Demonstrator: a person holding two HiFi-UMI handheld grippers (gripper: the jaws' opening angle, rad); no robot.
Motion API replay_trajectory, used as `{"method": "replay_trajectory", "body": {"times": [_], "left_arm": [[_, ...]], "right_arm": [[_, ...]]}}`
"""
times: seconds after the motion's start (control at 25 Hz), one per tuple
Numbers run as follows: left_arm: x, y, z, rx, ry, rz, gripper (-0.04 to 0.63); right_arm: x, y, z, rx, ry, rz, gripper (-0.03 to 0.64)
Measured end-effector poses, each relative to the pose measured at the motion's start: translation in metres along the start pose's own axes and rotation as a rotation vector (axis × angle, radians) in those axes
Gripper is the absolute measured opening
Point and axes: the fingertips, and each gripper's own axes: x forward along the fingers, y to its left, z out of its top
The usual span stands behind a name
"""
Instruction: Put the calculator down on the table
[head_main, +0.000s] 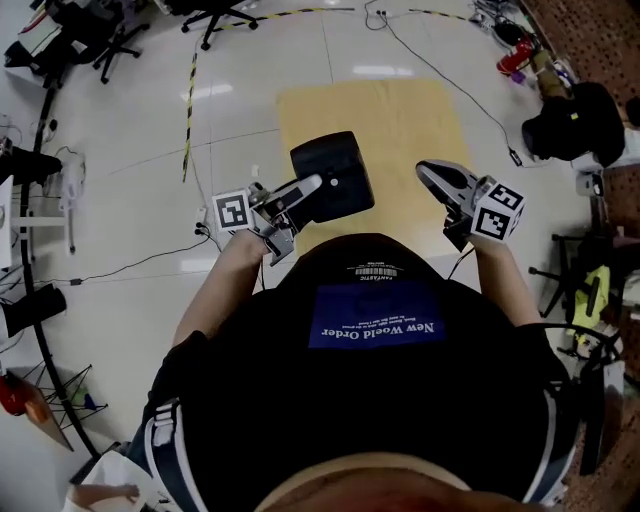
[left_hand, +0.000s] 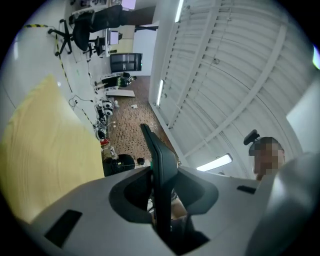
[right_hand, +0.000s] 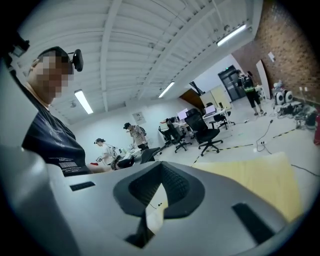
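Observation:
A black calculator hangs in the air over the near edge of a light wooden table, and my left gripper is shut on its near side. In the left gripper view the calculator stands edge-on between the jaws, with the table to the left. My right gripper is to the right of the calculator, apart from it, over the table's near right corner. Its jaws are shut with nothing between them. The right gripper view shows the table beyond the jaws.
Office chairs stand on the white floor beyond the table. Cables and a yellow-black tape line run across the floor on the left. A black bag and stands are at the right. Other people are at desks far off.

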Motion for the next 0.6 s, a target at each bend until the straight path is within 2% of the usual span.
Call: {"method": "replay_trajectory", "body": {"times": [0.16, 0.32, 0.6], "left_arm": [[0.001, 0.023, 0.004, -0.03, 0.028, 0.024, 0.132], [0.02, 0.048, -0.005, -0.053, 0.02, 0.066, 0.131], [0.052, 0.092, -0.007, -0.056, -0.007, 0.215, 0.13]], "right_arm": [[0.0, 0.0, -0.002, 0.012, 0.026, -0.03, -0.012], [-0.017, -0.021, -0.009, 0.044, 0.028, -0.037, -0.012], [-0.023, -0.085, -0.029, 0.084, 0.049, 0.043, -0.012]]}}
